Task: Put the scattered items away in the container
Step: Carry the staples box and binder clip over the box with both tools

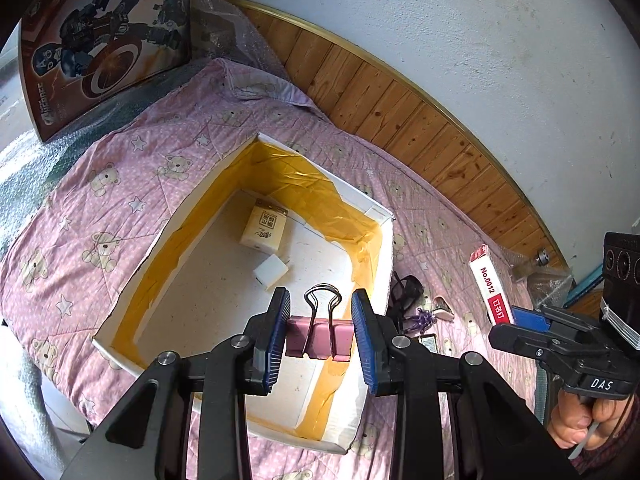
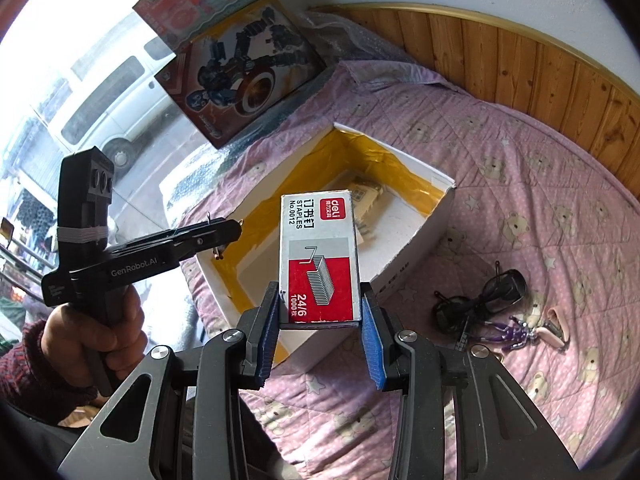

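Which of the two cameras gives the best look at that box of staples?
The right wrist view. There the staples box fills the centre, held in the right gripper, its printed label readable. In the left wrist view the staples box appears only small, near the right edge, seen at a slant from the side, partly behind the right gripper.

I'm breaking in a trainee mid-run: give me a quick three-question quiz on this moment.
1. True or false: the left gripper holds a pink binder clip above the open box.
2. What does the right gripper hold?
3. Which lies outside the box on the quilt: A) tissue pack, B) sunglasses, C) white cube?

Key: 1 true. 2 a staples box. 3 B.
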`<action>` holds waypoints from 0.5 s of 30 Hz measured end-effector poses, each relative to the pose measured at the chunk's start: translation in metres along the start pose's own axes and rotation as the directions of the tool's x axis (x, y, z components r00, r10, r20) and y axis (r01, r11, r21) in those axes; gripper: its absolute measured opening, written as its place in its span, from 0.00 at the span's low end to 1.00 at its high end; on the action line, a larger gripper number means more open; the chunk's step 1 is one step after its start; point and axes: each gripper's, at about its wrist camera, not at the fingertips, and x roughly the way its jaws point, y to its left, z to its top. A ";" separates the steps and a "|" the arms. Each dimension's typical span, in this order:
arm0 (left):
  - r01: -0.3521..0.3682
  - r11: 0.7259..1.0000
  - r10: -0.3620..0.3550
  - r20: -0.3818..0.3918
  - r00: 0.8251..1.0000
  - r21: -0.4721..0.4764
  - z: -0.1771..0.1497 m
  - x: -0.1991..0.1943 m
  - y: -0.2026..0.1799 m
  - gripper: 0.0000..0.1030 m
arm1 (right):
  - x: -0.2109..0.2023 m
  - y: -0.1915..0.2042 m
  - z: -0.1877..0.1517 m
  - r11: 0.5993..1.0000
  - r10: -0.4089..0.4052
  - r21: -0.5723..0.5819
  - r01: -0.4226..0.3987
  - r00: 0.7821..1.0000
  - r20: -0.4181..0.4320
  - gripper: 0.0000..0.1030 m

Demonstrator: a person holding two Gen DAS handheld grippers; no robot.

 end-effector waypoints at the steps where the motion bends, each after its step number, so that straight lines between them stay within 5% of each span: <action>1: -0.005 1.000 0.005 0.000 1.000 -0.001 0.002 0.001 0.002 0.32 | 0.002 0.002 0.004 1.000 -0.003 -0.009 0.003 1.000 -0.002 0.38; 15: -0.029 0.998 0.024 -0.094 0.995 -0.058 0.002 0.039 0.010 0.32 | 0.038 0.007 0.035 0.997 -0.023 -0.069 0.018 0.998 -0.061 0.38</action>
